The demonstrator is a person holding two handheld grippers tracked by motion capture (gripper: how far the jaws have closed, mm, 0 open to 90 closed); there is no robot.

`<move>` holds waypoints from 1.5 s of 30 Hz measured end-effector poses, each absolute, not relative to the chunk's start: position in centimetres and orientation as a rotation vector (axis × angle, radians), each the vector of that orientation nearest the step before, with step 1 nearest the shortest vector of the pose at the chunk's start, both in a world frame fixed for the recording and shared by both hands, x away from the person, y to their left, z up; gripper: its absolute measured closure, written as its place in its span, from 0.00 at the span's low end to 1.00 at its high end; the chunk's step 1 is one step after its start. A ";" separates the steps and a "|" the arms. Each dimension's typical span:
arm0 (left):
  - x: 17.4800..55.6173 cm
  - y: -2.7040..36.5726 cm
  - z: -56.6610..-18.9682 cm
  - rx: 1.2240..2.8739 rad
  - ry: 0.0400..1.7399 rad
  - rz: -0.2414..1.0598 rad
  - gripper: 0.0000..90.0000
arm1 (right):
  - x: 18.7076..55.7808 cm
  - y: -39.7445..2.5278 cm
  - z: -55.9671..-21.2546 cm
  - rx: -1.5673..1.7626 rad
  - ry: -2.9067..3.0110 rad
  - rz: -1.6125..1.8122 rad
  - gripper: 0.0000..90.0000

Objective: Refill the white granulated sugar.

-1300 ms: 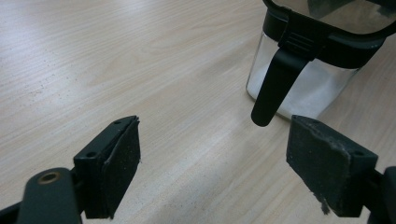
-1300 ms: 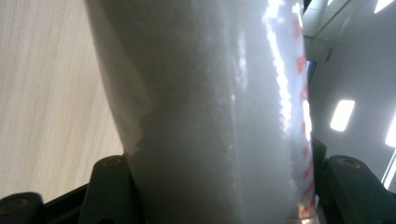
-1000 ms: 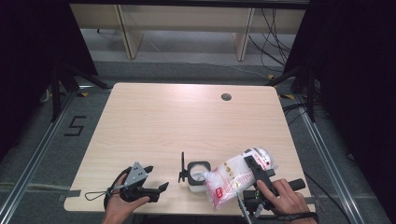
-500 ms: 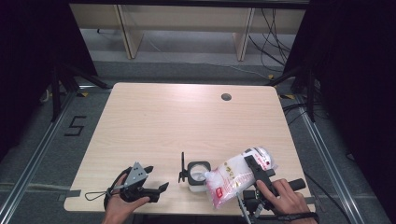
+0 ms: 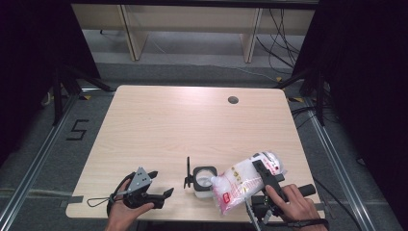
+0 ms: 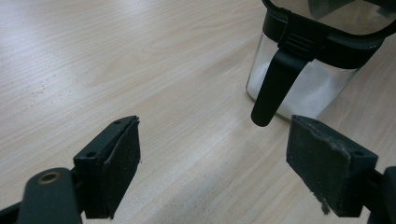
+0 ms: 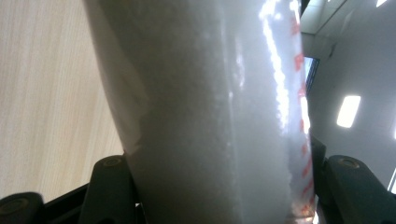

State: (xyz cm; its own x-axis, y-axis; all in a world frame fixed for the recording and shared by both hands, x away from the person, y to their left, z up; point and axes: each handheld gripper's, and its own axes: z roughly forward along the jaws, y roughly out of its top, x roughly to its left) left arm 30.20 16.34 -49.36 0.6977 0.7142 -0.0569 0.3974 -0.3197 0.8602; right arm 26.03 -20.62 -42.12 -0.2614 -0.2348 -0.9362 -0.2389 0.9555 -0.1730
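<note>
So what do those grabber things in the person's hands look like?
Both are black. The left gripper wears a grey three-cornered plate on top and trails a thin looping cable. Up close, its fingers are flat, blocky pads with worn, crumbly edges. The right gripper is long, with a black handle. No sleeves show.

Pale wood table [image 5: 192, 125]; glass jar [image 5: 203, 181] standing near front edge
</note>
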 end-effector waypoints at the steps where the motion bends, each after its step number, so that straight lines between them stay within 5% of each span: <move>1: 30.2 16.2 -49.4 1.936 0.871 0.410 0.19 | 26.0 -20.6 -42.2 -0.332 1.859 -0.004 0.48; 18: 30.3 16.3 -49.3 1.954 0.852 0.425 0.19 | 26.7 -20.4 -41.5 -0.491 1.840 0.010 0.48; 45: 30.3 16.4 -49.3 1.940 0.859 0.415 0.19 | 27.0 -22.5 -42.8 -0.167 1.968 0.236 0.48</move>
State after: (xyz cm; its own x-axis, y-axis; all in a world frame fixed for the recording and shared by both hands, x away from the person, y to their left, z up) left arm 30.29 16.41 -49.29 0.6967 0.7147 -0.0619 0.3963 -0.3115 0.8637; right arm 27.02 -22.48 -42.84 -0.3963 -0.0086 -0.9181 -0.2251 0.9703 0.0881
